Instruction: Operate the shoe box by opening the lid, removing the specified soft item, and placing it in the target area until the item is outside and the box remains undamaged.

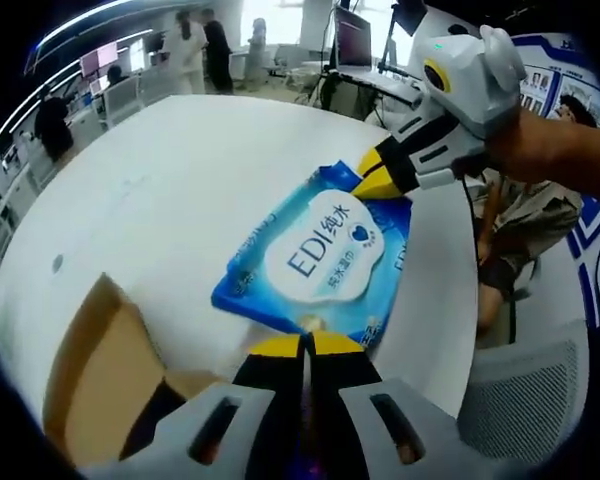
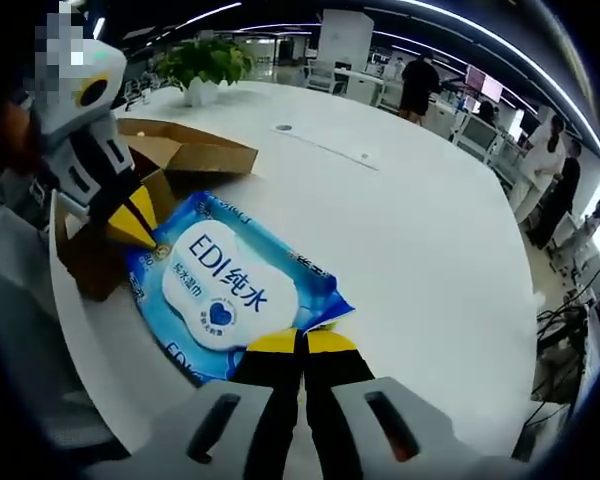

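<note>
The blue wipes pack (image 1: 320, 255) is already out of the brown box (image 2: 165, 150), which sits open on the white table (image 2: 400, 210). The 2 grippers pinch it at opposite ends, left gripper (image 1: 305, 345) and right gripper (image 2: 302, 340), jaws pressed shut. It just needs putting down

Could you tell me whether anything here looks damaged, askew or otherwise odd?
Nothing stands out. The blue wipes pack is outside the cardboard box, pinched at opposite ends by the left gripper and right gripper above the white table. The box's flaps are open, untorn.
</note>
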Available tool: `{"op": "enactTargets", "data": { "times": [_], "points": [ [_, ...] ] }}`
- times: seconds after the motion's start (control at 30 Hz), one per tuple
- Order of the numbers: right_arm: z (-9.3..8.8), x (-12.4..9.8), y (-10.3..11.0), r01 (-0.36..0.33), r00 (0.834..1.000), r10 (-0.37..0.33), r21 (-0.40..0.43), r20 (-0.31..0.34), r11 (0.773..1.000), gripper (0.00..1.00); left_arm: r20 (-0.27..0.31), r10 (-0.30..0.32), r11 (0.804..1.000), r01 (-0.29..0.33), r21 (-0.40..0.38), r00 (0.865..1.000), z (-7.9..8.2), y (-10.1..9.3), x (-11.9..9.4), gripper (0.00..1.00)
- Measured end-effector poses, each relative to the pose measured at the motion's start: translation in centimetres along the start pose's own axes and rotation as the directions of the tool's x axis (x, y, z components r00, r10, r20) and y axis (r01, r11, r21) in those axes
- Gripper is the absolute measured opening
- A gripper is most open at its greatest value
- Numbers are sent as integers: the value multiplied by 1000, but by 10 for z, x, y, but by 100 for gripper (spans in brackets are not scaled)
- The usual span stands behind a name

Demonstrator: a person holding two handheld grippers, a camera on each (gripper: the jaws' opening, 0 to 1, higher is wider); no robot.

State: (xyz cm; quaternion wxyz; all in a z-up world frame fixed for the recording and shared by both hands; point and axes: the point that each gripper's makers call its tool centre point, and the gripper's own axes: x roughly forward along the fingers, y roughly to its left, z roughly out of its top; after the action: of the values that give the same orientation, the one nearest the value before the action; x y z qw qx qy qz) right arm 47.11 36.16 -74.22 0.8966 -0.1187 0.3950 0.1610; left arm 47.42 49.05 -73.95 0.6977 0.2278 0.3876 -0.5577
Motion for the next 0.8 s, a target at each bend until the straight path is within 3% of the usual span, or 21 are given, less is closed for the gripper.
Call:
{"op": "enactTargets", "data": {
  "times": [0.43, 0.6, 0.8],
  "points": [
    [-15, 17, -2, -16, 1000, 16, 20, -15, 1000, 0, -44, 36, 999, -37, -20, 998, -11, 0, 17, 0],
    [-14, 20, -4, -22, 1000, 22, 80, 2, 997, 0, -41, 51, 998, -53, -32, 998, -10, 2, 17, 0],
    [-13, 17, -9, -4, 1000, 2, 115, 12, 993, 10, -28, 34, 996, -36, -80, 999, -10, 1, 14, 6]
  ]
}}
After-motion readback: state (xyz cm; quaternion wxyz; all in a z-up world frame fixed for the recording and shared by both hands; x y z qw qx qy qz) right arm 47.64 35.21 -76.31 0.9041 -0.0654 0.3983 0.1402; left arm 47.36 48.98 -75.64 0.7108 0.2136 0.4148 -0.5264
